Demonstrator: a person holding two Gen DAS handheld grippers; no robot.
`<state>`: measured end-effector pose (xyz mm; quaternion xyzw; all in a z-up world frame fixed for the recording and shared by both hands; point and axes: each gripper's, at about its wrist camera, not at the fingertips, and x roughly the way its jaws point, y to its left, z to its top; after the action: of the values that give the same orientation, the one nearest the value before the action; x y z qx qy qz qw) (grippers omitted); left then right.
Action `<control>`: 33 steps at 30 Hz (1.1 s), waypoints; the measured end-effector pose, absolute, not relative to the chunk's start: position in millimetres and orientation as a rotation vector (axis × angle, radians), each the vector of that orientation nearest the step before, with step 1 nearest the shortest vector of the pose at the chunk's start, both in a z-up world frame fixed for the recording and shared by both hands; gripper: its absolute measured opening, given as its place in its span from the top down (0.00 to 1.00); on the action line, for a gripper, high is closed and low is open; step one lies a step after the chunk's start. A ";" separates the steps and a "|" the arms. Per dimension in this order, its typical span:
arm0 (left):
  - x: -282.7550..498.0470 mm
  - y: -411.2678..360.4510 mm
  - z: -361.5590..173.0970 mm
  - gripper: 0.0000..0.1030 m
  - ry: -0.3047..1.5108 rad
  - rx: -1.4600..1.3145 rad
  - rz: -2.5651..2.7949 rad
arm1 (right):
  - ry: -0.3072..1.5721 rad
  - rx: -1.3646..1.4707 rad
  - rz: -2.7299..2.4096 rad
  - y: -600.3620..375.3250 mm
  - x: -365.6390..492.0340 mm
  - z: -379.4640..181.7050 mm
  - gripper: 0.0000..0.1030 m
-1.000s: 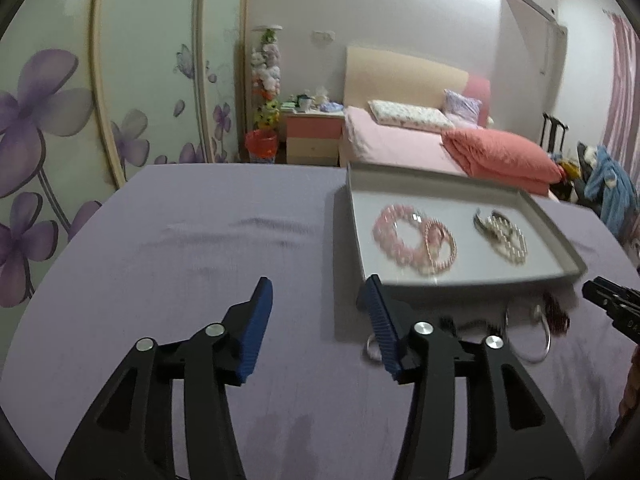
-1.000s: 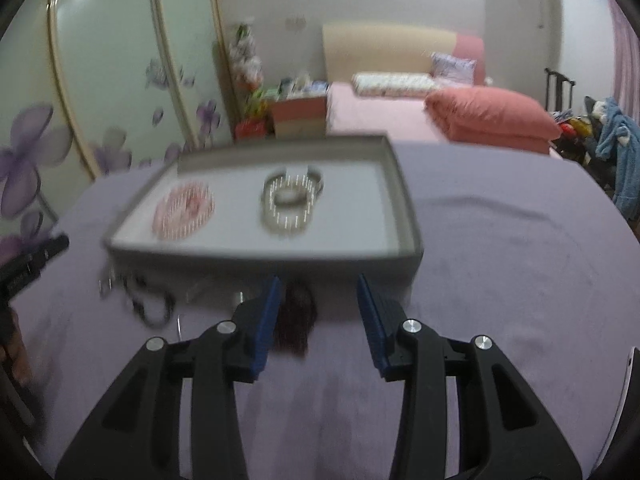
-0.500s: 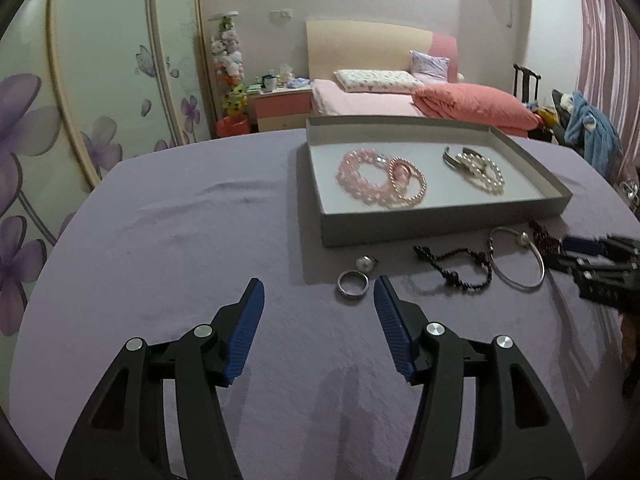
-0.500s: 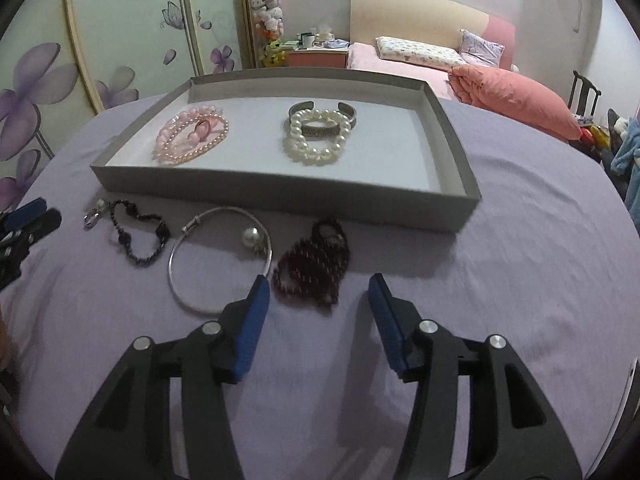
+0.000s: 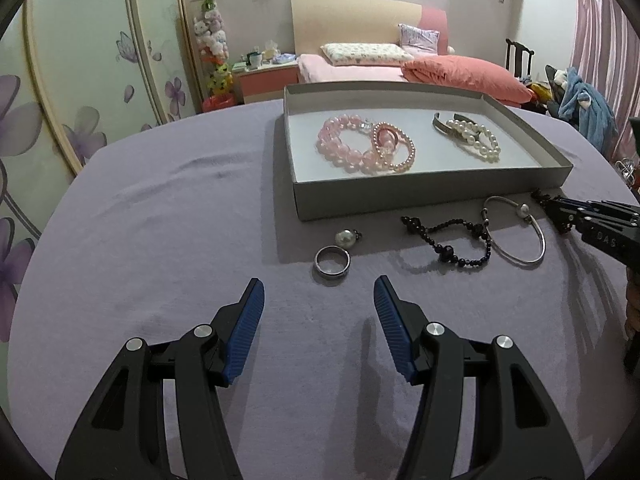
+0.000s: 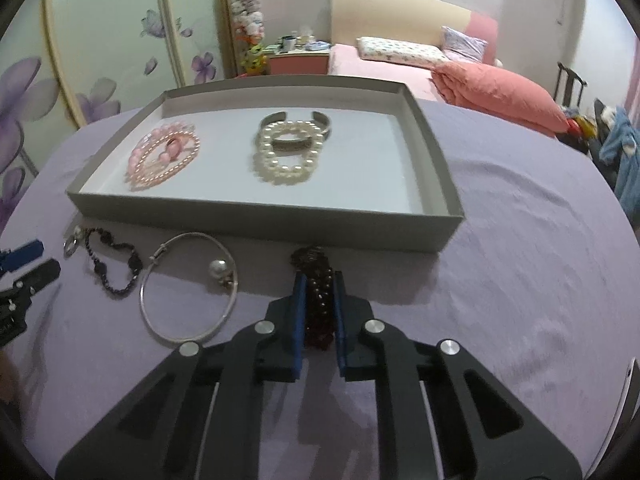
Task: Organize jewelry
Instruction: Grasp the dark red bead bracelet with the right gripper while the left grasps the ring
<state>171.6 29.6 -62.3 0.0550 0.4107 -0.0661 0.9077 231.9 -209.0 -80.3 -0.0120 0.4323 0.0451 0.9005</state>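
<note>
Right claw (image 6: 319, 292) clenched on the dark red bead bracelet (image 6: 316, 280), which lies on the purple-covered desk (image 5: 160, 220) just in front of the grey tray (image 6: 260, 216). Left claw (image 5: 318, 300) released, nothing between its pads, hovering near the silver ring (image 5: 332, 261) and loose pearl (image 5: 345, 237). Black bead chain (image 5: 448, 240) and silver bangle (image 5: 516, 232) lie beside the tray; pink bracelets (image 5: 360, 148) and pearl bracelet (image 5: 476, 140) inside it

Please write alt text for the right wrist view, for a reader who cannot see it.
The right gripper is shut on a dark red bead bracelet lying on purple cloth, just before a grey tray holding pink and pearl bracelets. A silver bangle lies to its left.
</note>
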 end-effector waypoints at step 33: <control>197.2 22.2 -66.8 0.62 0.890 0.090 -0.099 | 0.897 0.006 0.105 -211.7 233.8 -82.4 0.87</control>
<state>197.2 22.2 -66.8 0.0434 0.4303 -0.0478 0.9004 233.8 -211.7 -82.4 0.0030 0.4333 0.0509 0.8998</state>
